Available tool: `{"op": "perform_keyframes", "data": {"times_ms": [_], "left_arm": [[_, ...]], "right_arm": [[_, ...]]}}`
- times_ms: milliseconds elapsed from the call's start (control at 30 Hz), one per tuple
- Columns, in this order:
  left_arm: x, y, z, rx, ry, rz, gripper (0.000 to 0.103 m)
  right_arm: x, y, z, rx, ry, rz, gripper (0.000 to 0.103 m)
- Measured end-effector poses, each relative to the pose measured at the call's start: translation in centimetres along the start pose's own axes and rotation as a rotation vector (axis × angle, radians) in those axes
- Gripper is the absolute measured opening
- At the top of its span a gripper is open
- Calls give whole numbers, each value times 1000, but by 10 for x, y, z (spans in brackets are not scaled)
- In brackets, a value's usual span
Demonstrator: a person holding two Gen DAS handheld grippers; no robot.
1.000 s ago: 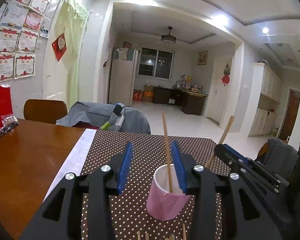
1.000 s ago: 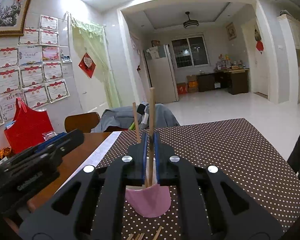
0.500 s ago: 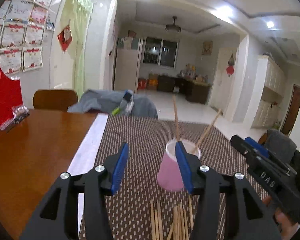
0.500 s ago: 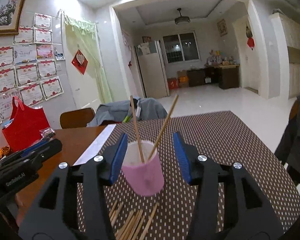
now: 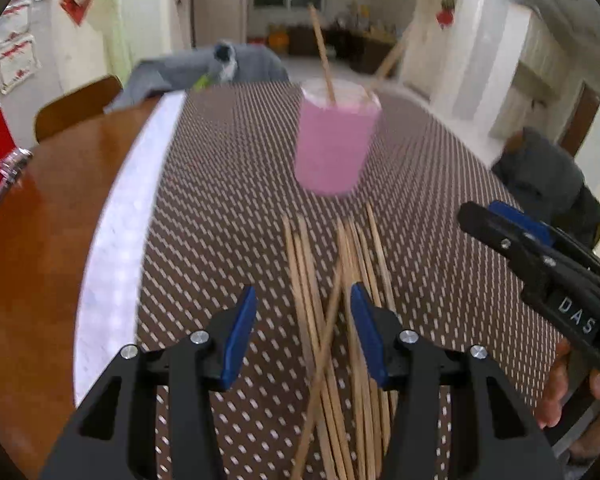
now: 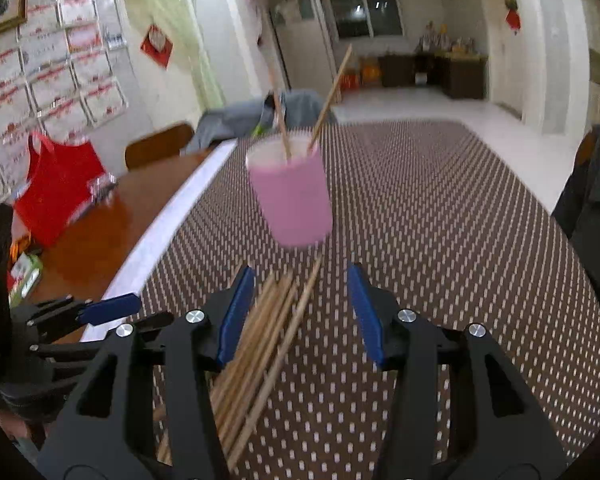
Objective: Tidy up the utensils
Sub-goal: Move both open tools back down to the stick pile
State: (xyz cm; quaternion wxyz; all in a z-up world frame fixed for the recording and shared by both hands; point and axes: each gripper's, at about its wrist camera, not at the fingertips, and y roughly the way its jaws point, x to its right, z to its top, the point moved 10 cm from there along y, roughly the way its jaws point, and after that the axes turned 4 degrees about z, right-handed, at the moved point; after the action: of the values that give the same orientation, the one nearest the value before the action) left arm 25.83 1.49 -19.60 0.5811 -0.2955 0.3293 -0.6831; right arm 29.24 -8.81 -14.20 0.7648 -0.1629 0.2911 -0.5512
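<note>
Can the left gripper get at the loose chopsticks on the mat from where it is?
Probably yes. The left gripper is open right above the chopstick pile, with nothing between. The pink cup and the right gripper sit clear.

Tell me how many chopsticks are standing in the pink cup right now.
2. One chopstick leans toward the cup's left rim, the other chopstick tilts right. Both stand in the pink cup; the rest lie loose on the tablecloth.

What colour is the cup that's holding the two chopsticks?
Pink, with a pale whitish inside. The cup shows best in the right wrist view.
</note>
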Motion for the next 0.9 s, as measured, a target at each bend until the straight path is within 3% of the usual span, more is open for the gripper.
{"op": "perform_keyframes", "data": {"times_ms": [167, 600, 733, 900], "left_arm": [[7, 15, -24, -115, 3, 0, 49], [2, 39, -29, -206, 17, 44, 48], [2, 43, -30, -231, 3, 19, 28], [3, 45, -31, -243, -25, -21, 16]], "right_arm": [[5, 5, -29, -94, 33, 10, 51], [15, 10, -55, -167, 72, 31, 51], [16, 14, -57, -176, 73, 36, 51], [16, 19, -58, -194, 72, 41, 51]]}}
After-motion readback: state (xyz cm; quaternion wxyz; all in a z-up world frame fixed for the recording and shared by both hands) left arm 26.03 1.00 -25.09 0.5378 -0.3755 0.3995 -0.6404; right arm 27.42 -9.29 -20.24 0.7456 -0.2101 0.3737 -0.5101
